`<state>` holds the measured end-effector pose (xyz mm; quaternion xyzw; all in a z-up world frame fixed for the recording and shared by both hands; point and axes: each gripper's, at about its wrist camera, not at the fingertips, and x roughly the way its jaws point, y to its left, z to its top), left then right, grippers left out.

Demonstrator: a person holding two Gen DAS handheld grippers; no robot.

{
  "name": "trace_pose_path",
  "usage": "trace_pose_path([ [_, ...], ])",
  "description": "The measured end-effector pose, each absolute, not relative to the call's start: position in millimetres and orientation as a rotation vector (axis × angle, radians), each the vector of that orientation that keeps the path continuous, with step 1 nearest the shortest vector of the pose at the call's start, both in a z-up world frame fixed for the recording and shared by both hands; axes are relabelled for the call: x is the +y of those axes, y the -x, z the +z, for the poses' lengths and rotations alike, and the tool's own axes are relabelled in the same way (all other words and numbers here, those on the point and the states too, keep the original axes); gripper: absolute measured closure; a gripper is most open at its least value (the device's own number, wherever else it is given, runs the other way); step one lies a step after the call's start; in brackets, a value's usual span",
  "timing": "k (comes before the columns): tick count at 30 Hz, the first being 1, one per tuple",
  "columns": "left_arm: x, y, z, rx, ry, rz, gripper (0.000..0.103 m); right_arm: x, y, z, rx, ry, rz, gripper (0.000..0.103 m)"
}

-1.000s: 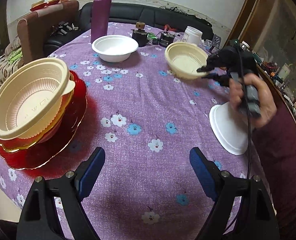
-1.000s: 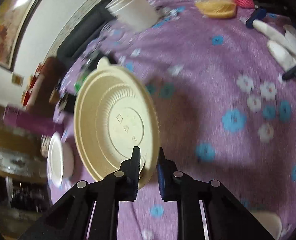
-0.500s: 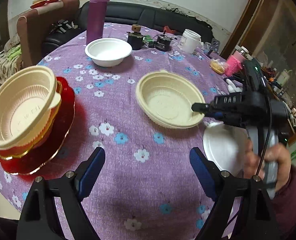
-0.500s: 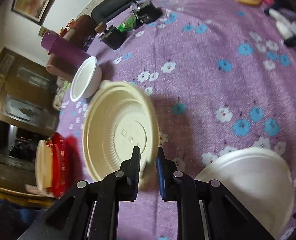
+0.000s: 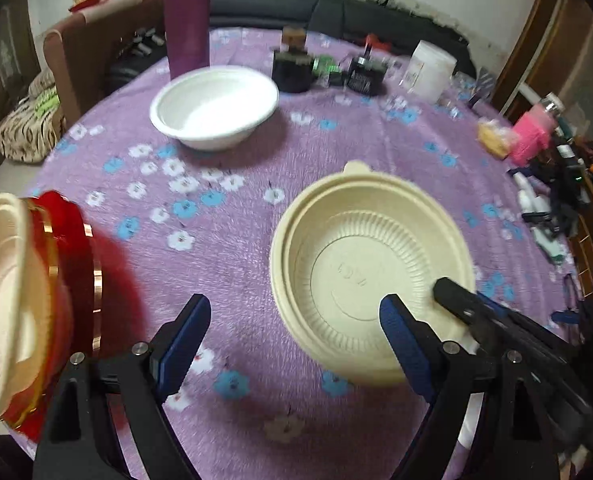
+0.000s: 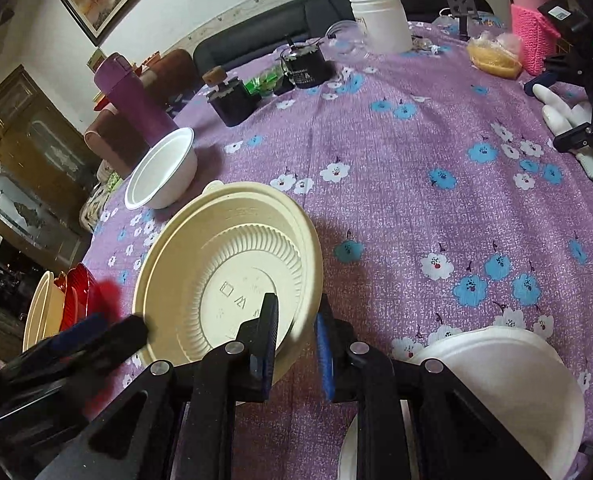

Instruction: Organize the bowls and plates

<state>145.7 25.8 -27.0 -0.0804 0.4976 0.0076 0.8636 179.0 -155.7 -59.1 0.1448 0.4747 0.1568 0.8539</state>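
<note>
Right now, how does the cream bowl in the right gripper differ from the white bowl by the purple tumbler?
The cream bowl is ribbed, wider and pinched at its rim by the right gripper; the white bowl is smooth, smaller and stands untouched. Both are empty and upright.

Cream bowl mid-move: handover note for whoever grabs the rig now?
Right gripper: fingers straddle the near rim of the cream bowl; a gap shows at the outer finger, so grip not certain.
Left gripper: open, empty, beside that bowl.
Stack: cream bowls on red plates at the table's left edge.
White bowl: alone at the far side by the purple bottle.
White dish: near right edge, under the right gripper.
Done: part of the stack.
Left: cream bowl, white bowl, white dish.
</note>
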Motion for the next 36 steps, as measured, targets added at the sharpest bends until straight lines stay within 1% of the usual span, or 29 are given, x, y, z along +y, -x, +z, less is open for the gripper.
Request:
trace_pose_path([
  [4, 22, -157, -45, 1.092, 0.161, 0.030, 0.018, -157, -174, -59, 0.959, -0.304, 0.346, 0.083],
  [6, 21, -159, -50, 1.111, 0.157, 0.028, 0.024, -156, -172, -59, 0.938, -0.289, 0.344, 0.083],
  [7, 19, -160, -53, 1.122, 0.142, 0.033, 0.031, -155, -172, -59, 0.931, -0.282, 0.344, 0.083],
  [8, 19, -161, -55, 1.131, 0.135, 0.038, 0.045, -154, -171, -59, 0.923, -0.273, 0.343, 0.083],
  [9, 18, -161, -58, 1.140, 0.136, 0.040, 0.053, -153, -170, -59, 0.915, -0.262, 0.342, 0.083],
  [10, 18, -161, -60, 1.152, 0.146, 0.035, 0.064, -152, -169, -59, 0.911, -0.255, 0.344, 0.082],
  [11, 16, -160, -59, 1.139, 0.137, 0.045, 0.070, -152, -169, -59, 0.907, -0.256, 0.354, 0.082],
  [16, 17, -150, -49, 1.132, 0.158, 0.040, 0.071, -153, -163, -54, 0.901, -0.270, 0.376, 0.082],
  [23, 24, -102, -2, 1.016, 0.161, 0.030, 0.070, -145, -135, -23, 0.842, -0.268, 0.410, 0.082],
  [25, 30, -89, 9, 0.988, 0.182, 0.023, 0.069, -140, -124, -11, 0.813, -0.256, 0.413, 0.080],
  [31, 67, -50, 31, 0.911, 0.258, 0.056, 0.069, -107, -96, 22, 0.761, -0.232, 0.487, 0.080],
  [36, 113, -20, 40, 0.835, 0.326, 0.146, 0.066, -58, -78, 31, 0.766, -0.206, 0.570, 0.080],
])
